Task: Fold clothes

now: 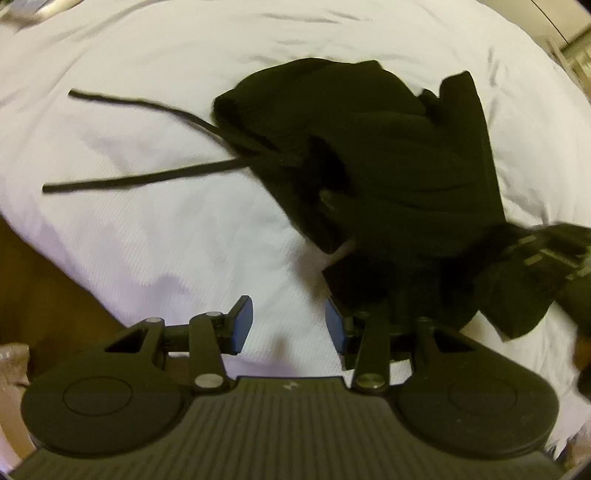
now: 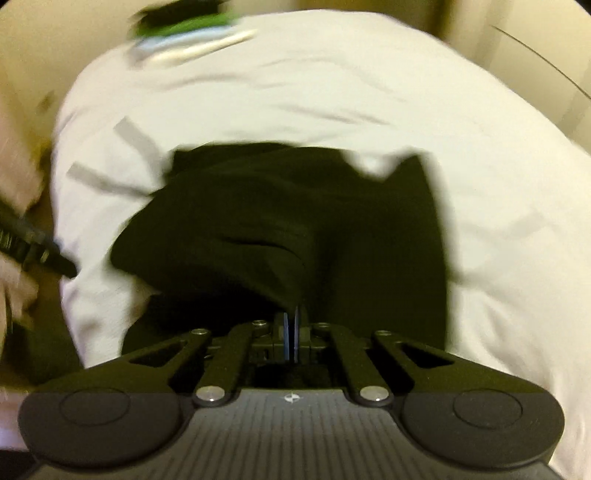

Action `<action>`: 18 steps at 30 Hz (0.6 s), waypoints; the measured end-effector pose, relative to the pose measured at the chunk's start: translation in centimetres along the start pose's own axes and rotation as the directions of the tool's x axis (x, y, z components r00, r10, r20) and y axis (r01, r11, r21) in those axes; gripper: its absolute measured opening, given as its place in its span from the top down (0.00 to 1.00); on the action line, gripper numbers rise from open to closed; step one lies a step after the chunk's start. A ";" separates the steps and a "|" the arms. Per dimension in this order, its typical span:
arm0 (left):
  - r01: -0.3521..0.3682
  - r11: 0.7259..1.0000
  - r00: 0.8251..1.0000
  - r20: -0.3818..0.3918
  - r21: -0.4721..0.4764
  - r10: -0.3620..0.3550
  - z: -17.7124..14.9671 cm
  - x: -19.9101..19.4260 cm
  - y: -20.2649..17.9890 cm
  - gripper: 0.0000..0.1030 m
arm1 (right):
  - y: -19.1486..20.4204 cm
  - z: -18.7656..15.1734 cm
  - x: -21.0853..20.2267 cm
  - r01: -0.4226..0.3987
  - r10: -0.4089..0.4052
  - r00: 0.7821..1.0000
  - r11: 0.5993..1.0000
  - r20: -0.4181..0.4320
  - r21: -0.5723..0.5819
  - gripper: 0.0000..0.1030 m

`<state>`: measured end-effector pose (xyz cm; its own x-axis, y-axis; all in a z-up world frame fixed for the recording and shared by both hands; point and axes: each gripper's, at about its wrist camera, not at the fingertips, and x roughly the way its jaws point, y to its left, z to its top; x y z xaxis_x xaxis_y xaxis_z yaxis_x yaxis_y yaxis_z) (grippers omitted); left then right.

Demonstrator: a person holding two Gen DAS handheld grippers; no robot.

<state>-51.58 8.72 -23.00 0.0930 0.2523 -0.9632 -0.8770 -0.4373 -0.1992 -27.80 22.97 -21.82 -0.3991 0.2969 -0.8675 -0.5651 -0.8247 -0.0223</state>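
White bedsheet (image 1: pixel 155 240) fills both views, wrinkled, with brown floor showing at the lower left of my left wrist view. Black garment (image 1: pixel 369 155) lies bunched on the sheet, roughly center-right in the left view, center in the right view. Two drawstrings (image 1: pixel 140 181) trail out from it toward the left, lying flat on the sheet and spreading apart from each other.

My left gripper (image 1: pixel 288 325) hangs low over the sheet with its jaws spread wide, blue pads (image 1: pixel 242 325) facing each other across bare white fabric. Nothing between them. A flap of the black garment drapes over the outer side of the right-hand finger, touching it, but it is not inside the gap.

My right gripper (image 2: pixel 291 332) has its jaws pressed together on the near edge of the black garment; cloth rises from the closed pads and spreads away across the sheet. That same gripper shows at the right edge of the left view, blurred, with dark cloth hanging from it. The left gripper's tip shows at the left edge of the right view, apart from the garment.

Right view is heavily motion-blurred. Green and white items (image 2: pixel 184 29) sit at the far top edge of the bed, too smeared to identify.
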 end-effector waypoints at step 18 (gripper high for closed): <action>-0.042 0.921 0.998 -0.034 0.386 0.059 0.8 3.1 -4.1 0.64 | -3.7 -6.6 -2.7 0.207 -0.188 0.969 0.973 -0.160 0.107 0.56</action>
<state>-48.04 12.00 -24.98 0.0565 0.1967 -0.9788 -0.9941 -0.0799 -0.0734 -19.85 22.03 -22.69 -0.1646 0.3657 -0.9161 -0.7092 -0.6893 -0.1477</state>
